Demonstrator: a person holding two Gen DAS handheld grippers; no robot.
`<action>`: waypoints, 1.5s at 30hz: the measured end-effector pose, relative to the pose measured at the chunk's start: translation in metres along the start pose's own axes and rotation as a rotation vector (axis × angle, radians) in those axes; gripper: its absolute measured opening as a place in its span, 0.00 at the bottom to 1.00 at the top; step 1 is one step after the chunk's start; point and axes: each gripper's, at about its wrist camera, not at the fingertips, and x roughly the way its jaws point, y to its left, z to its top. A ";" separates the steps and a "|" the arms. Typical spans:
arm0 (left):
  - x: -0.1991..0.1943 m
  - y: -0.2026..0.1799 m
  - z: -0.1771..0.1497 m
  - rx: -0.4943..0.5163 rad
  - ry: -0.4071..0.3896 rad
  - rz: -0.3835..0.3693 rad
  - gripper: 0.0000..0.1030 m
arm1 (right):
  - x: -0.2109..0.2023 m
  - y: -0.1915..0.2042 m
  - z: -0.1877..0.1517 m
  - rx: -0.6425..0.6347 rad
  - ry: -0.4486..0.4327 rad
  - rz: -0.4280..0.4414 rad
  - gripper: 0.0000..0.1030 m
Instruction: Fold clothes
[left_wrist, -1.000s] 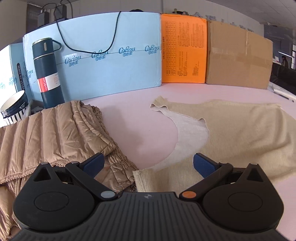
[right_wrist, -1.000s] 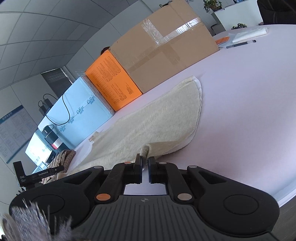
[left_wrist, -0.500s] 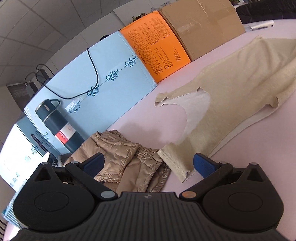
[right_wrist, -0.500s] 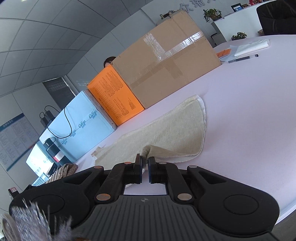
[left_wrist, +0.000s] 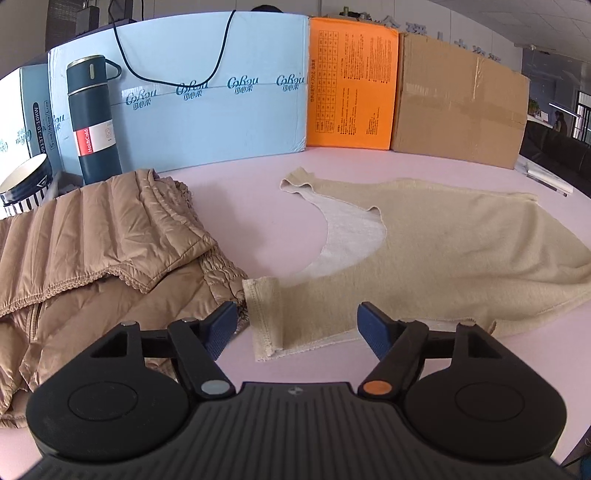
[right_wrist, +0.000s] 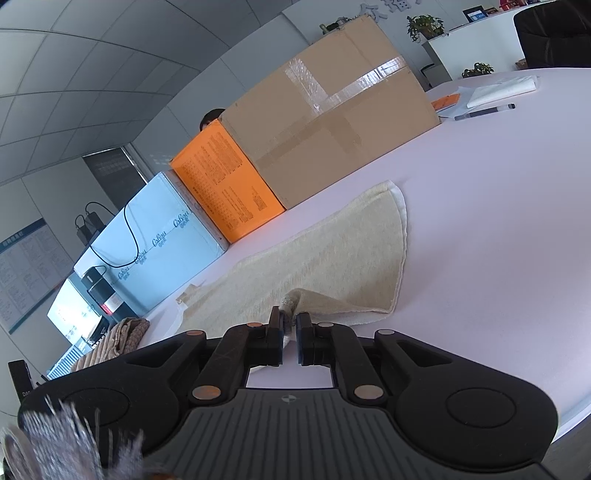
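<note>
Left gripper (left_wrist: 296, 322), swung back level since a moment ago, is closing around the strap of the beige top (left_wrist: 443, 240) spread on the pink table (left_wrist: 240, 206), pads not yet touching, while right gripper (right_wrist: 290, 325) stays clamped on its hem, readying a two-handed fold.

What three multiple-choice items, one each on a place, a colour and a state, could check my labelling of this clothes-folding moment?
1. Where does the dark blue flask stand?
A. in front of the light blue box
B. on the beige top
C. on the cardboard box

2. What colour is the box between the light blue box and the cardboard box?
A. green
B. orange
C. black

3. What is the right gripper doing?
A. open over bare table
B. pinching the beige top
C. holding a pen

Answers:
1 A, it stands upright against the blue panel, behind the padded brown jacket.
2 B, its printed face is bright orange.
3 B, its fingers pinch a fold of the beige top.
</note>
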 end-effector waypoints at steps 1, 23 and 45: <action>0.004 -0.002 0.000 -0.006 0.020 0.001 0.67 | 0.001 -0.001 0.000 0.004 0.002 0.002 0.07; -0.047 0.008 0.013 -0.189 -0.015 -0.132 0.05 | -0.032 0.013 0.041 -0.093 -0.002 0.031 0.06; -0.003 -0.002 0.097 -0.019 -0.065 0.033 0.80 | 0.060 -0.028 0.117 -0.378 0.081 -0.227 0.43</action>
